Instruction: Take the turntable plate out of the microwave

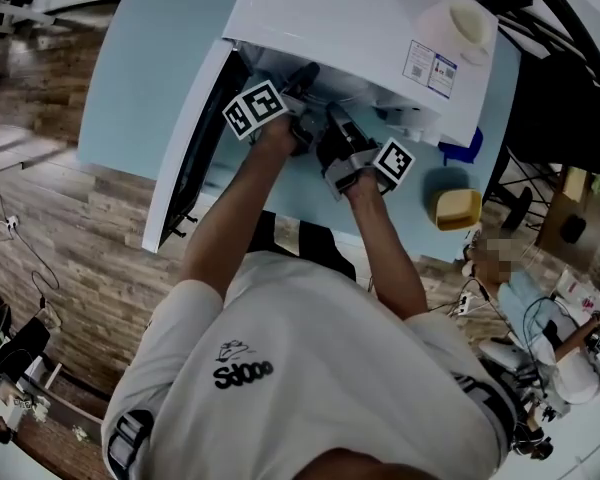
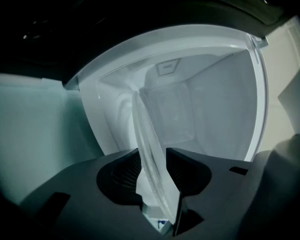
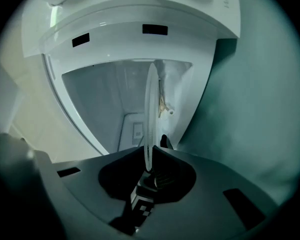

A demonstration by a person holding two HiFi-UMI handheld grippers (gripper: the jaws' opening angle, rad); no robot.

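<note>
The clear glass turntable plate (image 2: 147, 134) stands edge-on at the mouth of the white microwave (image 1: 360, 28), held from two sides. My left gripper (image 2: 154, 159) has the plate's rim between its black pads, and the glass fills the gap. My right gripper (image 3: 151, 156) is shut on the opposite rim of the plate (image 3: 151, 104), which rises thin and upright from its jaws. In the head view both grippers, left (image 1: 308, 88) and right (image 1: 333, 118), reach into the cavity opening side by side. The plate itself is hidden there by the hands and the microwave's top.
The microwave door (image 1: 185, 158) hangs open at the left. The oven sits on a light blue table (image 1: 140, 68). A white container (image 1: 460, 23) stands on the microwave's top. A yellow object (image 1: 457, 208) and a blue one (image 1: 462, 148) lie on the table to the right.
</note>
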